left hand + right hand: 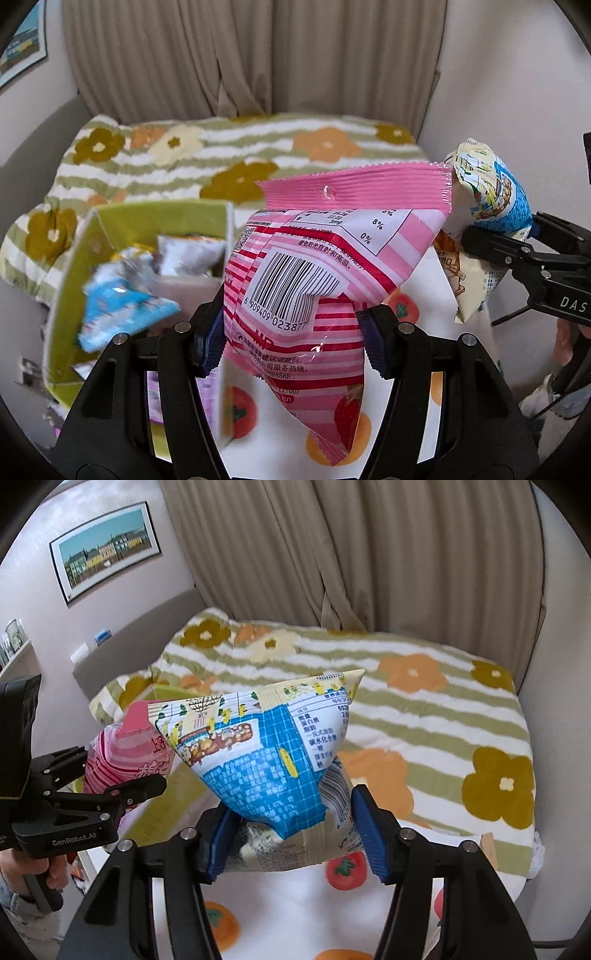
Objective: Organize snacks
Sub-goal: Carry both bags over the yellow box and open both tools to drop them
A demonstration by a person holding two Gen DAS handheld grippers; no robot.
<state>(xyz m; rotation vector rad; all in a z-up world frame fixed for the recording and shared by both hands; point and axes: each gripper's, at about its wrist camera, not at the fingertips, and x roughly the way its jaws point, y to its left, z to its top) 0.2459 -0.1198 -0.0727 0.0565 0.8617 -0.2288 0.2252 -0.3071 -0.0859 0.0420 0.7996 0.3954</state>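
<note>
My left gripper (293, 339) is shut on a pink striped snack bag (325, 266) with a barcode, held up above the white fruit-print cloth (251, 410). My right gripper (295, 838) is shut on a blue and cream snack bag (266, 760), also held in the air. In the left wrist view the right gripper (532, 236) shows at the right edge with its bag (491, 192). In the right wrist view the left gripper (122, 786) shows at the left with the pink bag (125, 749). A green box (147, 218) to the left holds several snack packs (122, 306).
A flower-patterned striped blanket (424, 716) covers the bed behind. Beige curtains (258, 55) hang at the back. A framed picture (107, 550) hangs on the left wall. Small packs lie beside the green box at the lower left (33, 373).
</note>
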